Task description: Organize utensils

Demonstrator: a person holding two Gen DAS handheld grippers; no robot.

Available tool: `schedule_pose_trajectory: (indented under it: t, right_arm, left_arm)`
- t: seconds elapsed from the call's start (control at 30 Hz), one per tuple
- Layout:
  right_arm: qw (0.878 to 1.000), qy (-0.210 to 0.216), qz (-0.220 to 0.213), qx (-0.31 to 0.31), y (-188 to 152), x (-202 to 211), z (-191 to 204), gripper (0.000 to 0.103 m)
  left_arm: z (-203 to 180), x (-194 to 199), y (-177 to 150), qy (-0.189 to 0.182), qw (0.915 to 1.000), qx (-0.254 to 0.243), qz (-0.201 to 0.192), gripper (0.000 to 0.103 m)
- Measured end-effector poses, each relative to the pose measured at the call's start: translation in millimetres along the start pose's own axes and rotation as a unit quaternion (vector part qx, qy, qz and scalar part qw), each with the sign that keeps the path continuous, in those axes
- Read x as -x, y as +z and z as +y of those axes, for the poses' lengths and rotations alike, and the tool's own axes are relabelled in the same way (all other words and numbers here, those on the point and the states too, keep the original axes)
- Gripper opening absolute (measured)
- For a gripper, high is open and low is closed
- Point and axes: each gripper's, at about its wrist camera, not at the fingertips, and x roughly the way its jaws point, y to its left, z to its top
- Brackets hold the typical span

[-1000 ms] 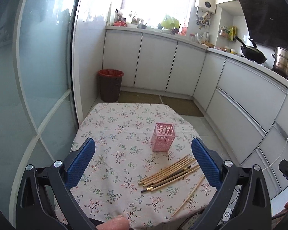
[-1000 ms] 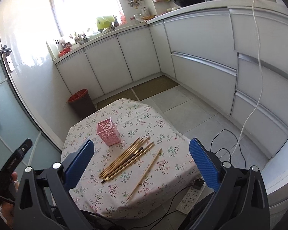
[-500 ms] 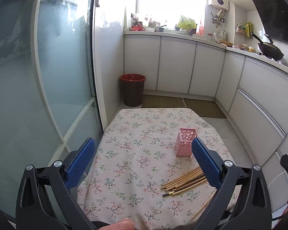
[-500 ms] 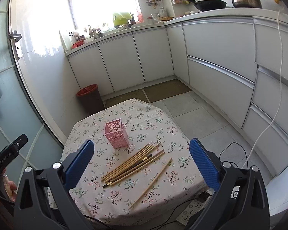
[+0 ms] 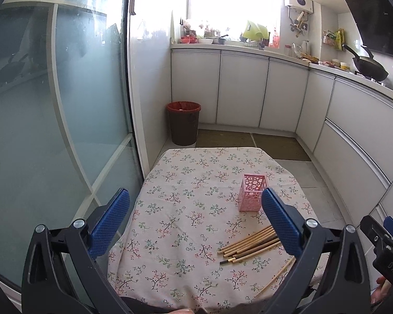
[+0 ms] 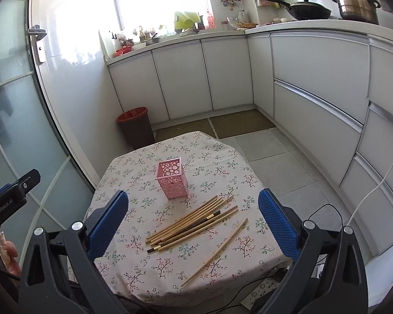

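A pink perforated holder [image 6: 172, 178] stands upright on a small table with a floral cloth [image 6: 149, 267]; it also shows in the left wrist view [image 5: 252, 192]. A loose pile of several wooden chopsticks [image 6: 190, 222] lies in front of it, also seen in the left wrist view [image 5: 249, 246]. One chopstick [image 6: 215, 251] lies apart to the right of the pile. My left gripper [image 5: 195, 222] is open and empty, held above the table's near left side. My right gripper [image 6: 192, 225] is open and empty, held above the table's near edge, over the pile.
A brown bin with a red liner [image 5: 183, 123] stands on the floor beyond the table by a frosted glass door [image 5: 52, 104]. White kitchen cabinets [image 6: 314, 99] run along the back and right. Cables and a power strip [image 6: 262, 289] lie on the floor by the table.
Both grippers have swung their views leftwards, so the table sits further right in the left wrist view. The holder and chopsticks have not moved. Both grippers stay open.
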Motion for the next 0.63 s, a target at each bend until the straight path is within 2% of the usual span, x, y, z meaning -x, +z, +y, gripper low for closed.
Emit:
schedule_pose_trajectory:
  t: [0.2,0.33,0.47,0.63]
  right_arm:
    - [1.0,-0.002,0.001,0.007,-3.6,4.3,2.8,0.097]
    - [1.0,-0.004,0.0,0.001,-4.1,7.5,1.3,0.097]
    - [1.0,-0.012,-0.004,0.006,-3.9,11.4,2.4,0.097]
    - [1.0,-0.021,-0.016,0.011,-3.6,18.4,2.1,0.097]
  left_arm:
    - [5.0,18.9,-0.4,0.002,0.9984,0.014,-0.054,0.091]
    - [3.3,27.1,-0.3,0.0,0.9972,0.006,-0.075,0.09]
    - [-0.1,27.6,1.8,-0.015,0.9976,0.004,-0.067,0.097]
    - [-0.2,25.0,1.4,-0.018,0.9983,0.012,-0.054,0.096]
